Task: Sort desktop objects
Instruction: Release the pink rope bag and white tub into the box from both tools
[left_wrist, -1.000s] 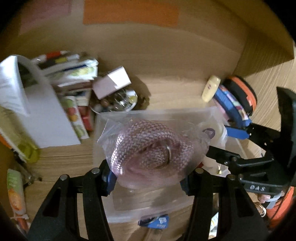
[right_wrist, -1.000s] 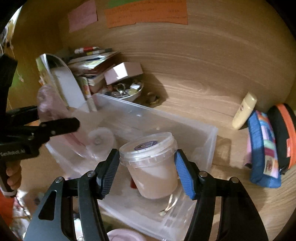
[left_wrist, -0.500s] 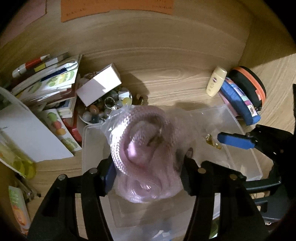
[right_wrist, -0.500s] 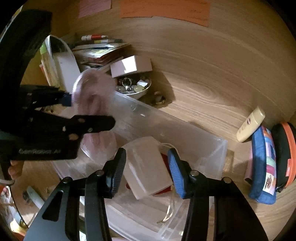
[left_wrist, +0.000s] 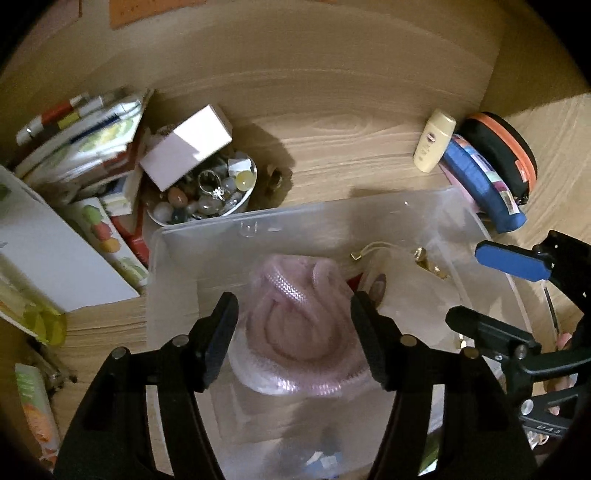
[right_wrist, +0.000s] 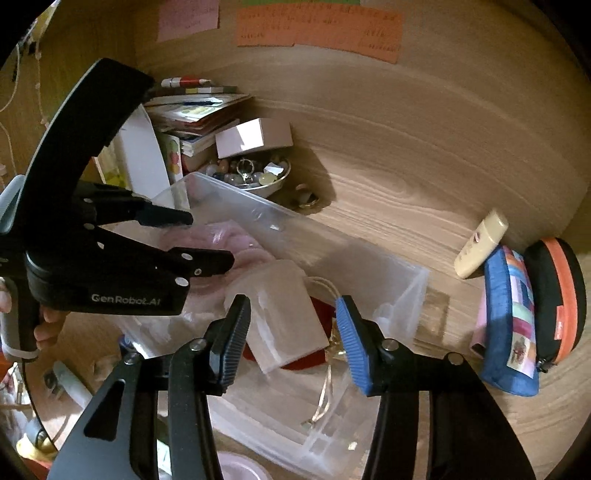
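Note:
A clear plastic bin sits on the wooden desk. A bagged coil of pink rope lies inside it, also visible in the right wrist view. My left gripper is open above the coil, jaws apart on either side and not touching it. A clear lidded tub lies on its side in the bin next to the coil. My right gripper is open above the tub, apart from it. The left gripper shows in the right wrist view.
A bowl of beads and rings with a pink box on it stands behind the bin. Books and papers are stacked at the left. A cream bottle, blue pouch and orange-black case lie at the right.
My left gripper lowered the bagged rope into the bin and opened, leaving it there. My right gripper released the tub, which now lies on its side, and drew back a little.

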